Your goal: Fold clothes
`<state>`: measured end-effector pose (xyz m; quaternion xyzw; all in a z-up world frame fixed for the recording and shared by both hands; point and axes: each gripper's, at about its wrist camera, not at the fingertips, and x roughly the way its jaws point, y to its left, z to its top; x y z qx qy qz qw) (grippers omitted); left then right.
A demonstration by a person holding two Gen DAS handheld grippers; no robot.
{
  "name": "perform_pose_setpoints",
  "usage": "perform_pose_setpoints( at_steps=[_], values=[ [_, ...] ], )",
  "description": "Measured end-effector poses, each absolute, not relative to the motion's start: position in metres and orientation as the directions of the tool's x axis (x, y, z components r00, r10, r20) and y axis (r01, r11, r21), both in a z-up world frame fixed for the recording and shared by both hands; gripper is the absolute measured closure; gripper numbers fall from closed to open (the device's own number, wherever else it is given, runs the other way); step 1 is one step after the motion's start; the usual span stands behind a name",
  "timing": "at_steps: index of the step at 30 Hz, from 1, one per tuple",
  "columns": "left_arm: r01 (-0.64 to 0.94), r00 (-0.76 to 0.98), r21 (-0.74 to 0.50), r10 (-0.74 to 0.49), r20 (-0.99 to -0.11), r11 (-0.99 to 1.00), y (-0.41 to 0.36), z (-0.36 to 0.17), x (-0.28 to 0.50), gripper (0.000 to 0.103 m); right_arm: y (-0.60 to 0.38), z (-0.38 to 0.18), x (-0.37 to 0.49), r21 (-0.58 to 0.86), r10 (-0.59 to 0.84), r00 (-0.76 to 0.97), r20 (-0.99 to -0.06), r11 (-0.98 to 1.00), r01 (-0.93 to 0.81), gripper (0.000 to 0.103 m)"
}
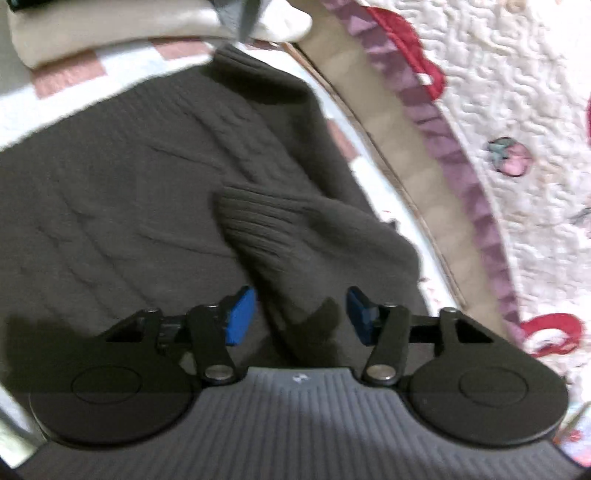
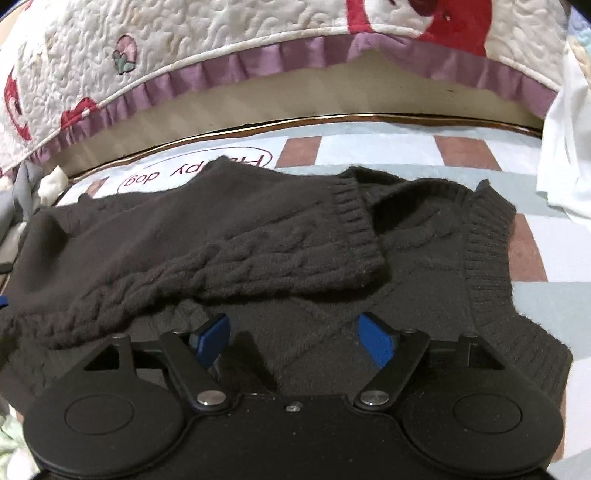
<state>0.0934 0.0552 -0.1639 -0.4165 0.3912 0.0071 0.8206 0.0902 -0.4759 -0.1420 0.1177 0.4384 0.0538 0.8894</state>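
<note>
Fingers of the left gripper [image 1: 300, 315] are spread apart, nothing clamped; a ribbed sleeve cuff [image 1: 258, 225] of the dark sweater [image 1: 110, 184] is seen lying between and ahead of the blue pads [image 1: 240, 317], contact not confirmed. Right gripper [image 2: 295, 341] is likewise spread, blue pads [image 2: 376, 341] held over the sweater [image 2: 424, 288] body, nothing gripped. Sweater is laid flat on the checkered mat [image 2: 369, 147], with one cable-knit sleeve [image 2: 229, 251] folded across the body; the ribbed hem [image 2: 487, 258] is seen toward the mat's right edge in the right wrist view. Mat's far edge is bordered by a quilted cover [image 2: 221, 29] with purple frill. Cream fabric [image 1: 110, 29] is seen past the mat's far edge in the left wrist view, white cloth [image 2: 565, 147] at the right edge in the right one.
</note>
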Motion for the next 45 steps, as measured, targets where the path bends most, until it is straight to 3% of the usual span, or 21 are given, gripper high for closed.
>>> perform_pose_setpoints(
  at_steps=[2, 7, 9, 12, 15, 18, 20, 22, 24, 25, 29, 35, 37, 38, 39, 40, 41, 42, 43, 44, 45],
  values=[
    [-0.304, 0.704, -0.695, -0.338, -0.624, 0.652, 0.046, -0.160, 0.089, 0.075, -0.482, -0.138, 0.090, 0.298, 0.202, 0.602, -0.773, 0.952, 0.063, 0.022],
    [-0.226, 0.694, -0.553, -0.266, -0.669, 0.802, 0.023, -0.148, 0.088, 0.075, -0.472, -0.135, 0.081, 0.286, 0.220, 0.622, -0.751, 0.958, 0.008, 0.022],
    [-0.218, 0.692, -0.549, -0.269, -0.670, 0.807, 0.019, -0.147, 0.089, 0.067, -0.461, -0.127, 0.076, 0.274, 0.251, 0.644, -0.722, 0.959, -0.067, 0.024],
    [-0.228, 0.673, -0.548, -0.276, -0.686, 0.805, 0.015, -0.148, 0.091, 0.053, -0.430, -0.115, 0.065, 0.194, 0.268, 0.677, -0.685, 0.963, -0.186, 0.025],
    [-0.224, 0.635, -0.551, -0.308, -0.708, 0.804, 0.007, -0.150, 0.091, 0.053, -0.374, -0.105, 0.058, -0.019, 0.197, 0.721, -0.664, 0.960, -0.279, 0.025],
    [-0.220, 0.639, -0.559, -0.315, -0.702, 0.800, 0.001, -0.153, 0.094, 0.051, -0.334, -0.088, 0.050, -0.005, 0.351, 0.712, -0.609, 0.895, -0.446, 0.026],
    [-0.237, 0.645, -0.547, -0.291, -0.707, 0.803, 0.003, -0.157, 0.100, 0.052, -0.305, -0.077, 0.042, -0.081, 0.373, 0.715, -0.591, 0.855, -0.513, 0.026],
    [-0.277, 0.646, -0.519, -0.243, -0.724, 0.808, 0.010, -0.159, 0.105, 0.057, -0.285, -0.065, 0.033, -0.133, 0.417, 0.716, -0.559, 0.808, -0.574, 0.025],
    [-0.254, 0.656, -0.520, -0.250, -0.712, 0.816, 0.016, -0.155, 0.109, 0.089, -0.275, -0.060, 0.036, -0.083, 0.507, 0.654, -0.562, 0.751, -0.655, 0.025],
    [-0.228, 0.657, -0.513, -0.258, -0.708, 0.828, 0.016, -0.150, 0.111, 0.090, -0.269, -0.059, 0.038, -0.058, 0.554, 0.616, -0.561, 0.715, -0.696, 0.025],
    [-0.095, 0.667, -0.443, -0.273, -0.693, 0.892, 0.008, -0.127, 0.116, 0.092, -0.231, -0.070, 0.035, -0.200, 0.571, 0.595, -0.566, 0.605, -0.771, 0.025],
    [0.129, 0.668, -0.390, -0.370, -0.646, 0.912, -0.023, -0.081, 0.123, 0.093, -0.197, -0.081, 0.060, -0.182, 0.543, 0.653, -0.528, 0.679, -0.712, 0.028],
    [0.194, 0.653, -0.373, -0.404, -0.641, 0.907, -0.036, -0.069, 0.126, 0.093, -0.190, -0.083, 0.073, -0.207, 0.511, 0.682, -0.523, 0.701, -0.683, 0.040],
    [0.223, 0.650, -0.365, -0.417, -0.635, 0.904, -0.041, -0.065, 0.128, 0.093, -0.194, -0.083, 0.083, -0.176, 0.507, 0.678, -0.533, 0.717, -0.674, 0.077],
    [0.244, 0.654, -0.349, -0.419, -0.629, 0.905, -0.047, -0.062, 0.128, 0.090, -0.197, -0.084, 0.093, -0.144, 0.503, 0.673, -0.542, 0.733, -0.664, 0.088],
    [0.264, 0.659, -0.334, -0.422, -0.623, 0.905, -0.054, -0.060, 0.129, 0.089, -0.207, -0.084, 0.103, -0.072, 0.513, 0.665, -0.543, 0.760, -0.646, 0.088],
    [0.276, 0.686, -0.313, -0.414, -0.598, 0.909, -0.060, -0.057, 0.129, 0.080, -0.227, -0.084, 0.111, 0.023, 0.517, 0.666, -0.537, 0.798, -0.602, 0.088],
    [0.276, 0.709, -0.305, -0.408, -0.575, 0.911, -0.062, -0.056, 0.128, 0.061, -0.246, -0.083, 0.118, 0.118, 0.521, 0.668, -0.531, 0.826, -0.551, 0.088],
    [0.269, 0.724, -0.307, -0.402, -0.560, 0.913, -0.060, -0.056, 0.126, 0.053, -0.266, -0.083, 0.125, 0.212, 0.524, 0.671, -0.524, 0.844, -0.493, 0.088],
    [0.244, 0.727, -0.309, -0.384, -0.569, 0.919, -0.059, -0.059, 0.128, 0.046, -0.287, -0.089, 0.132, 0.301, 0.520, 0.669, -0.532, 0.854, -0.425, 0.088],
    [0.211, 0.720, -0.300, -0.356, -0.596, 0.930, -0.059, -0.065, 0.132, 0.046, -0.311, -0.096, 0.136, 0.383, 0.511, 0.667, -0.542, 0.857, -0.346, 0.088]
  ],
)
